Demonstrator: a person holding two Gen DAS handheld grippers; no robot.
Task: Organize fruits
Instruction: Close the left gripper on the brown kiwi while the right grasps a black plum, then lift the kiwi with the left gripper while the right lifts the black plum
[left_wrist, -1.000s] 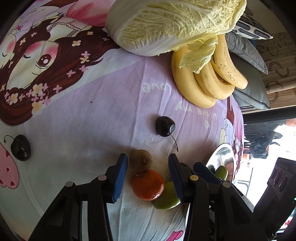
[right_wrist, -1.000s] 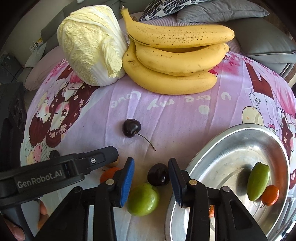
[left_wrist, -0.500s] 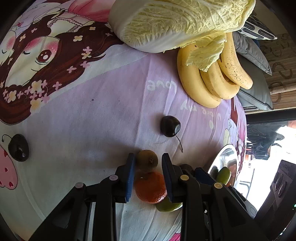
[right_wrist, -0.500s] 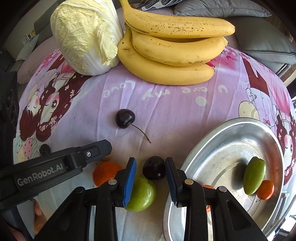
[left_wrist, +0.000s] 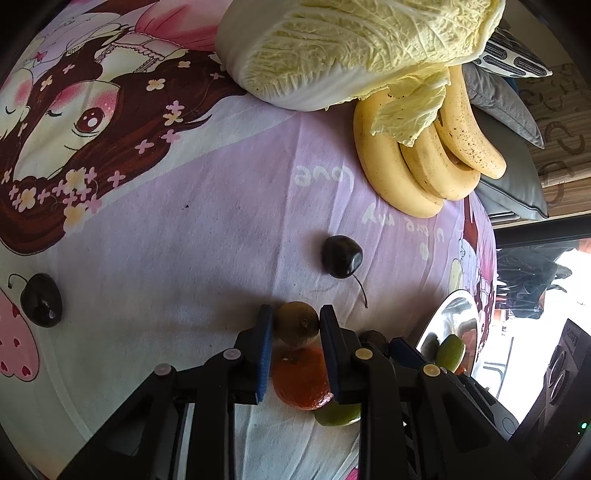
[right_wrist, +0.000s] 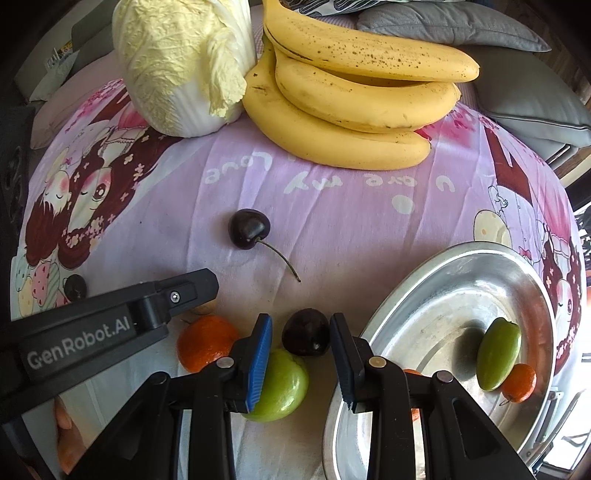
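Note:
My left gripper has its blue pads against both sides of a small brown kiwi on the pink cloth. An orange and a green fruit lie just under it. My right gripper is partly open around a dark cherry, with gaps on both sides. A green fruit and the orange lie beside it. A steel tray at the right holds a green fruit and a small orange fruit.
A bunch of bananas and a napa cabbage lie at the far side. A stemmed cherry sits mid-cloth and another cherry far left. Grey cushions lie behind.
My left gripper has moved forward and closed from wide open onto the kiwi. My right gripper has narrowed around the dark cherry.

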